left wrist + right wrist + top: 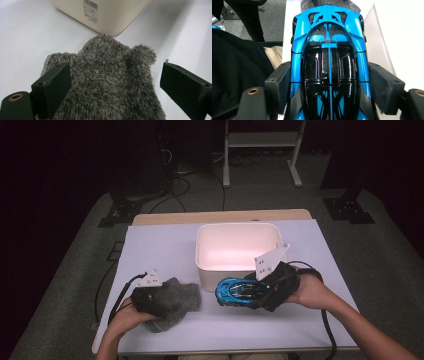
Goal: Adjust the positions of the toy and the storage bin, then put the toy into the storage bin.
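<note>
A grey fuzzy mitten [181,296] lies flat on the white table at the front left. My left gripper [165,301] rests low over its near end. In the left gripper view the mitten [110,75] lies between the jaws of the left gripper [115,75], which stand wide apart and open; the right jaw is clear of the fabric. A blue and black toy car [234,292] hangs above the table just in front of the bin, with my right gripper [252,292] shut on it. In the right gripper view the pads of the right gripper [329,77] press both flanks of the car [329,50].
A white plastic bin [235,226], hollow and lit inside, stands at the table's middle back; its labelled wall [107,15] is just beyond the mitten. The white table cover [160,245] is bare to the left. Cables trail off both grippers. Dark stands and a metal frame [260,142] sit behind.
</note>
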### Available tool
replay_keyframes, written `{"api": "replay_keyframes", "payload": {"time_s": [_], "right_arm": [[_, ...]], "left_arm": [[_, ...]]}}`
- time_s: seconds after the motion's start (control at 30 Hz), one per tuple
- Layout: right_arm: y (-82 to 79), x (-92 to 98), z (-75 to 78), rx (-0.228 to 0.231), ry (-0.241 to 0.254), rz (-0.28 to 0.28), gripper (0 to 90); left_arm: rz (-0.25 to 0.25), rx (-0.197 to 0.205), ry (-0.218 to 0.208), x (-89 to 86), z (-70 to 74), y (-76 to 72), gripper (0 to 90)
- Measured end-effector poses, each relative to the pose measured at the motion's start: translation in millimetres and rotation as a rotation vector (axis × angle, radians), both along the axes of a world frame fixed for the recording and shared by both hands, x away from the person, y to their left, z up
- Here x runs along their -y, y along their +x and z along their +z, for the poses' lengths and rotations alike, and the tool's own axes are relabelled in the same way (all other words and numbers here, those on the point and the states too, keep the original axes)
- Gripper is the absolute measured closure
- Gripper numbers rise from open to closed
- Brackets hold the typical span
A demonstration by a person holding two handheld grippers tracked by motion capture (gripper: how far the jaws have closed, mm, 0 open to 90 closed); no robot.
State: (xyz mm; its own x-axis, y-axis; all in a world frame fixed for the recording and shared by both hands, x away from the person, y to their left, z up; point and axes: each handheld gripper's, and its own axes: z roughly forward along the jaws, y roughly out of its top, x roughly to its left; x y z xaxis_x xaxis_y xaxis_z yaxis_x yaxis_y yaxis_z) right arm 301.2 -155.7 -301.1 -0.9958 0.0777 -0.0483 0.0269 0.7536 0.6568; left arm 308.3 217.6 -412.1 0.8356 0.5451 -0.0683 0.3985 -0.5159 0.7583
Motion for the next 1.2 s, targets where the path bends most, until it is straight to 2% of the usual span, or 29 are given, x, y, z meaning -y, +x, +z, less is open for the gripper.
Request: {"api": "replay_keyframes", "payload": {"time_s": [0.1, 0.27, 0.4, 0.5, 0.7, 0.93, 1.13, 1.2], "right_arm": [[4.7, 0.2, 12.0, 0.000, 0.004, 0.000, 25.2], [15.2, -0.4, 35.9, 0.026, -0.008, -0.001, 25.1], [23.4, -1.9, 45.5, 0.034, -0.014, -0.002, 25.1], [37.0, -4.4, 52.1, 0.029, -0.009, 0.004, 25.1], [52.2, -7.2, 50.7, 0.014, -0.018, 0.002, 25.2], [62.1, -10.3, 54.5, 0.011, -0.018, 0.007, 25.2], [81.4, -13.4, 55.8, 0.007, -0.025, -0.002, 25.2], [87.6, -14.2, 54.6, 0.000, -0.027, -0.007, 25.2]], "left_arm": [[0.001, -0.002, -0.004, -1.3, -0.3, 0.6, 9.5], [0.000, -0.004, -0.009, -1.8, -1.0, 2.0, 9.5], [0.009, -0.009, -0.016, -4.1, -1.7, 3.1, 9.5], [0.011, -0.010, -0.013, -5.6, -2.2, 3.6, 9.5], [0.007, -0.008, -0.019, -4.5, -1.5, 3.5, 9.5], [0.007, -0.010, -0.009, -4.9, -2.5, 4.1, 9.5], [0.010, -0.005, -0.020, -5.6, -1.3, 4.7, 9.5], [0.006, -0.006, -0.012, -7.0, -2.0, 4.7, 9.5]]}}
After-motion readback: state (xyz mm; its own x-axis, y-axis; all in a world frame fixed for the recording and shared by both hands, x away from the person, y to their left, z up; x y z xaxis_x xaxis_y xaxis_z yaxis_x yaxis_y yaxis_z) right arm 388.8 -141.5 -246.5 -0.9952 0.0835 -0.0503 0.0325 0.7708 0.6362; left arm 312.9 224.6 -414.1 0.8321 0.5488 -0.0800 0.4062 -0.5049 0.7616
